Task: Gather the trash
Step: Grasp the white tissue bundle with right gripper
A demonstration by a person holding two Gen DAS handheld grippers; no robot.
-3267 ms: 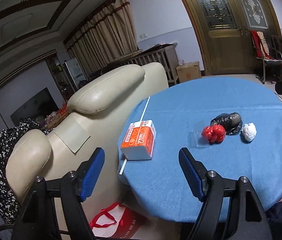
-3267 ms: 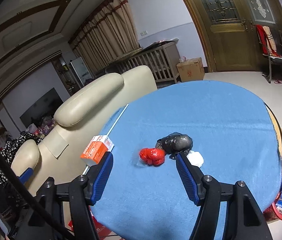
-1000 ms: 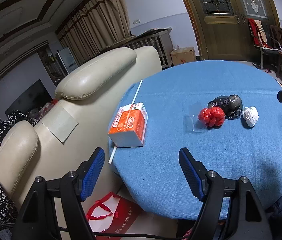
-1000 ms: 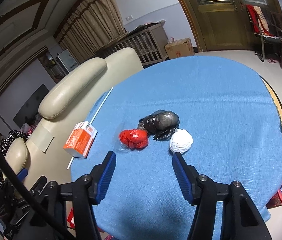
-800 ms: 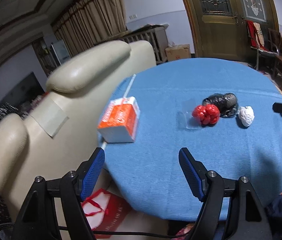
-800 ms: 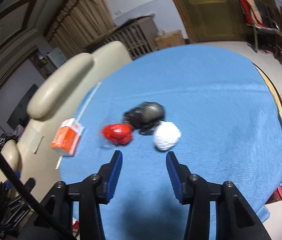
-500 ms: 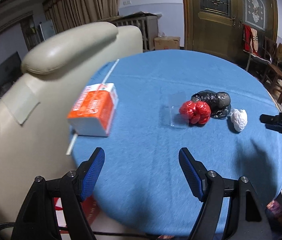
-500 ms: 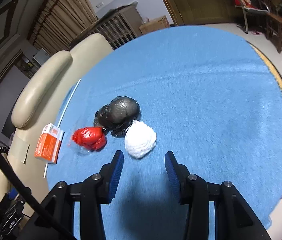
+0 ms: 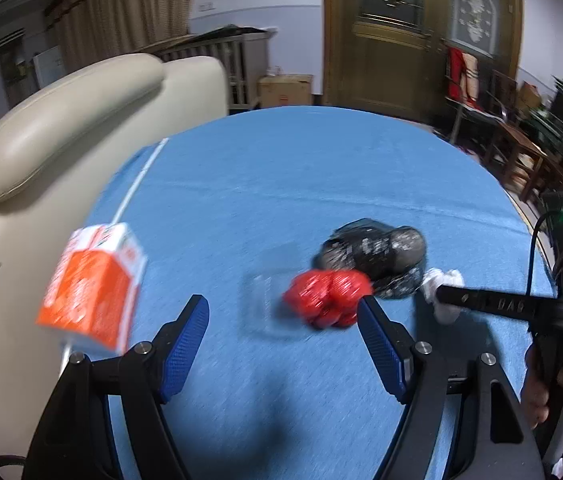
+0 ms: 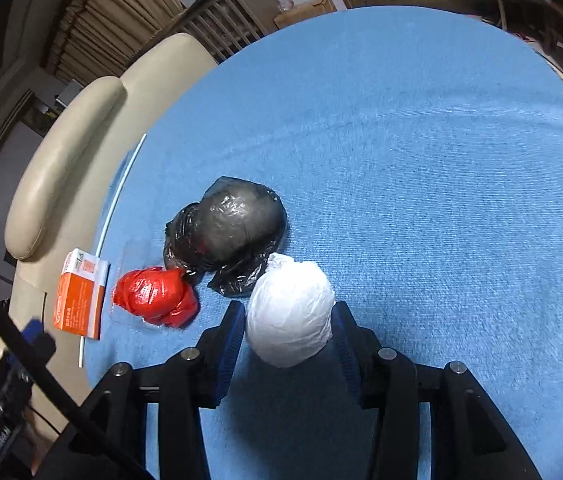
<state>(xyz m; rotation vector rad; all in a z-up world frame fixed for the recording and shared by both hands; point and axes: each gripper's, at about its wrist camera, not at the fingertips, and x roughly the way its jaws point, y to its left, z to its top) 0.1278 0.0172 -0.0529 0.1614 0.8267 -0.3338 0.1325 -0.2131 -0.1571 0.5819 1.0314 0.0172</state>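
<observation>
**R gripper down on white ball, L closing in on red one**

Both grippers have dropped toward the blue tablecloth (image 10: 421, 140) vs a sec ago, when the trash sat well ahead of the jaws. The right gripper (image 10: 287, 320) has narrowed and now straddles the white bag ball (image 10: 291, 312); pads look to touch or nearly touch its sides, ball still resting on the cloth, so not a firm clench yet by my read. The left gripper (image 9: 281, 328) is wide apart, nothing between its fingers; the red bag ball (image 9: 327, 298) sits just ahead, near its right finger, w/ a clear plastic piece (image 9: 271, 304) beside it. So first pickup looks imminent, nothing collected yet.

Room: black bag ball (image 10: 227, 230) touches both white and red balls, so lifting white may drag black film. Orange carton (image 9: 91, 286) and a thin white stick (image 10: 115, 200) lie at the table edge by the cream sofa (image 9: 61, 120), well apart from the cluster. Cloth beyond and to the right of the balls is bare: good exit path. L view is blurred.
</observation>
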